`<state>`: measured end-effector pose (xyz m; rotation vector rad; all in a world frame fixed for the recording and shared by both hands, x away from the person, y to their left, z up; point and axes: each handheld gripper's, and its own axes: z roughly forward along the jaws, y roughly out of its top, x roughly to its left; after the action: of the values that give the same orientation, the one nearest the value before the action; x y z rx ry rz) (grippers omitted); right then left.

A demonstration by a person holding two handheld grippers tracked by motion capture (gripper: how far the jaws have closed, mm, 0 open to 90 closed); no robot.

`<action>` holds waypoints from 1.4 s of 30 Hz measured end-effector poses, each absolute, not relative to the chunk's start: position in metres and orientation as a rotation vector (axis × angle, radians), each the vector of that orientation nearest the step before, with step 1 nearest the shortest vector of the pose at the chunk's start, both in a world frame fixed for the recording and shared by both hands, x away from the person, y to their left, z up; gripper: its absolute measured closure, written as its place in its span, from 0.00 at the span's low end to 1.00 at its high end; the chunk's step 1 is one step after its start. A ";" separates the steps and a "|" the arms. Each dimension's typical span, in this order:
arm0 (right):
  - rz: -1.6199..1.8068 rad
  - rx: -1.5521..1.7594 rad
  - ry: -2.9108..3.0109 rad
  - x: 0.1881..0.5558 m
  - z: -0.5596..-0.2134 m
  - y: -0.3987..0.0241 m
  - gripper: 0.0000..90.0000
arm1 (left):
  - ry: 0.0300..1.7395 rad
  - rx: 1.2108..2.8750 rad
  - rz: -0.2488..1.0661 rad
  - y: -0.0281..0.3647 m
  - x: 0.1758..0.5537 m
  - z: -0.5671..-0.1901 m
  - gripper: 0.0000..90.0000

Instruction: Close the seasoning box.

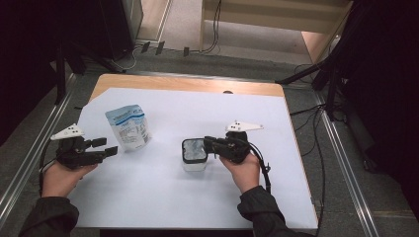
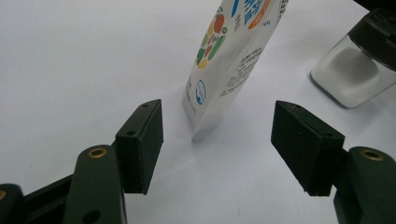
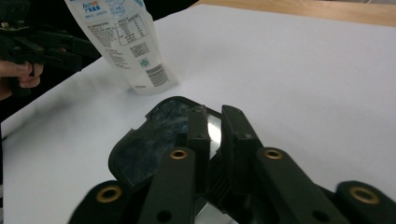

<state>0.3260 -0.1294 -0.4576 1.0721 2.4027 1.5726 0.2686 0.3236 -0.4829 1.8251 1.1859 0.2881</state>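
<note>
A white and blue pouch (image 1: 128,127) stands upright on the white sheet (image 1: 163,202). My left gripper (image 1: 106,145) rests low to its left, open, jaws pointing at the pouch (image 2: 229,60) and a short way off it; my left gripper (image 2: 217,144) has nothing between its pads. A clear jar of white powder (image 1: 193,153) with a black lid sits at the centre. My right gripper (image 1: 207,143) reaches in from the right onto the lid's edge. In the right gripper view the lid (image 3: 149,140) is tilted up, and my right gripper (image 3: 215,116) has its jaws a narrow slit apart at the lid's rim.
The white sheet covers most of a wooden table (image 1: 197,85). The jar (image 2: 352,74) stands right of the pouch in the left gripper view. The pouch (image 3: 128,46) and the other gripper (image 3: 46,46) show beyond the jar. Rails, cables and stands surround the table.
</note>
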 end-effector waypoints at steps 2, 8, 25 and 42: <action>1.576 1.079 2.391 0.326 -0.456 -0.133 0.86 | 1.189 1.833 0.273 0.323 0.270 -0.484 0.39; 1.523 1.071 2.342 0.329 -0.456 -0.142 0.64 | 1.157 1.827 0.272 0.318 0.272 -0.482 0.39; 1.493 1.239 2.172 0.335 -0.463 -0.210 0.57 | 1.136 1.883 0.245 0.300 0.287 -0.486 0.39; 1.394 1.348 2.096 0.345 -0.475 -0.244 0.58 | 1.126 1.883 0.246 0.300 0.288 -0.487 0.39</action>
<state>0.3446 -0.2442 -0.4754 1.3477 2.0960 1.3944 0.2878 0.3002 -0.4871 1.8826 1.1261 0.2462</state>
